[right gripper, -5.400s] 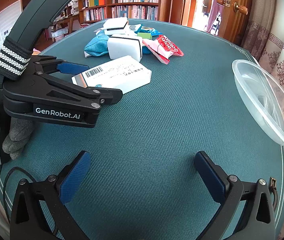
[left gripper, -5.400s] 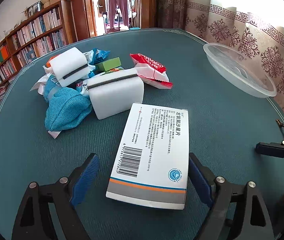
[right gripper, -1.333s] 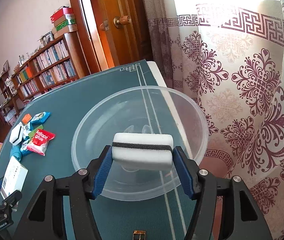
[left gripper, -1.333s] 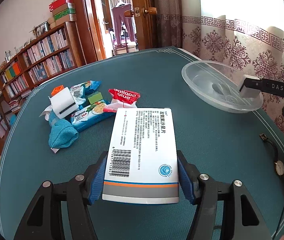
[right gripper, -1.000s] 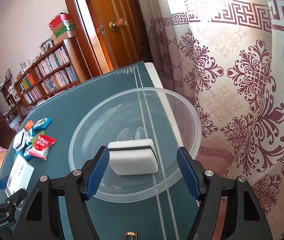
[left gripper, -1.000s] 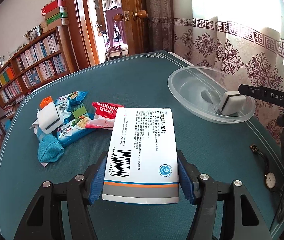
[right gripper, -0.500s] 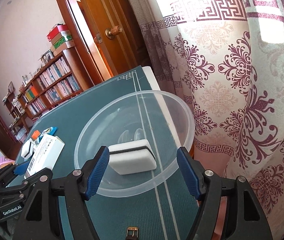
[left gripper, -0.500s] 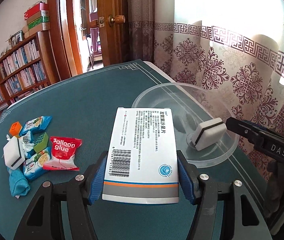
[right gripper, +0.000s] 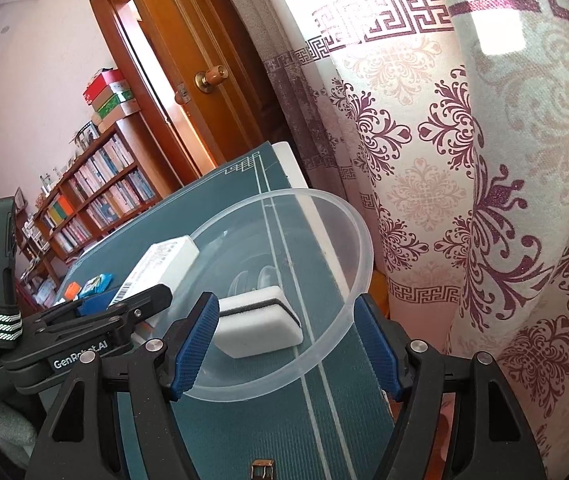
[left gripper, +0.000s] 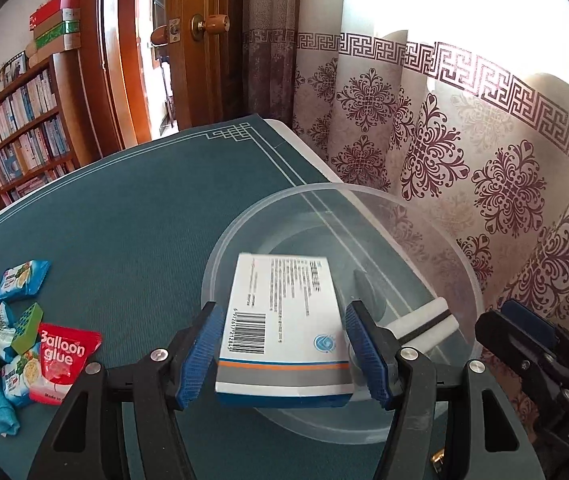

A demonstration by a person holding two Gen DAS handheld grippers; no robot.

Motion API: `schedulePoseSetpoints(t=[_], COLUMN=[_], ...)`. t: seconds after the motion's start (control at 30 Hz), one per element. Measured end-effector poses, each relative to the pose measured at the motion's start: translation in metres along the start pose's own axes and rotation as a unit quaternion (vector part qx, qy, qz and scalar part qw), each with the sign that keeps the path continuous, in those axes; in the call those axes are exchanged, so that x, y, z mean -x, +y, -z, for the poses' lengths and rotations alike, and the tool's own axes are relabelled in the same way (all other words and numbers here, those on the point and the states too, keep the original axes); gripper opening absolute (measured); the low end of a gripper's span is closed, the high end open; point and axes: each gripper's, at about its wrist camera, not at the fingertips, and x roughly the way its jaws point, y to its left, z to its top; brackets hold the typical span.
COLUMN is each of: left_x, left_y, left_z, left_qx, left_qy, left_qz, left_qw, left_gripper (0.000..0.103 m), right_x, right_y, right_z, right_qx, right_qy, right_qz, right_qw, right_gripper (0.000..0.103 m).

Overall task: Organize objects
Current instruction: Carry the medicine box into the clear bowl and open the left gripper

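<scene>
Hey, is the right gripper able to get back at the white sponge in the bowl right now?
Probably yes. The right gripper is open and empty, with the white sponge lying free in the clear bowl just ahead. The medicine box sits leftward, not between them.

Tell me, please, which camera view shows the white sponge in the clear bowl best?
The right wrist view: the white sponge lies whole in the clear bowl. In the left wrist view only a corner shows beside the medicine box.

Left hand-held gripper (left gripper: 280, 354) clamped, right hand-held gripper (right gripper: 286, 346) spread wide.
</scene>
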Motion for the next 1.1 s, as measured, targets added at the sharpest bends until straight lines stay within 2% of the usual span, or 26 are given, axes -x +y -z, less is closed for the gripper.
schedulePoseSetpoints(t=[0.17,0.23,0.5,0.6,0.97,1.1], left_x=[-0.016,-0.017,0.001,0.004,0.019,0.029], left_y=[-0.002,0.001,0.017,0.024,0.044,0.058], left_z=[-0.005,-0.005,0.000,0.006,0.025,0.031], left_qx=[-0.001,0.005,0.005,0.009,0.012,0.018], left_qy=[0.015,0.018,-0.005,-0.006,-0.011,-0.019], left_qz=[0.000,0.000,-0.017,-0.016,-0.013,-0.019], left_qw=[0.9999,0.9998,0.9998,0.9998,0.9998,0.9995], left_gripper=[0.076,0.076,0.079,0.086,0.087,0.090], right_x=[-0.001,-0.002,-0.007,-0.006,-0.013,-0.031], right_y=[0.000,0.001,0.003,0.005,0.047,0.053], right_z=[0.002,0.002,0.006,0.006,0.006,0.002], right_qx=[0.004,0.008,0.027,0.037,0.149,0.173], right_qy=[-0.003,-0.003,0.003,0.004,0.044,0.059], right_qz=[0.005,0.006,0.025,0.032,0.055,0.096], right_qw=[1.000,1.000,0.999,0.999,0.986,0.979], right_gripper=[0.071,0.071,0.071,0.071,0.071,0.071])
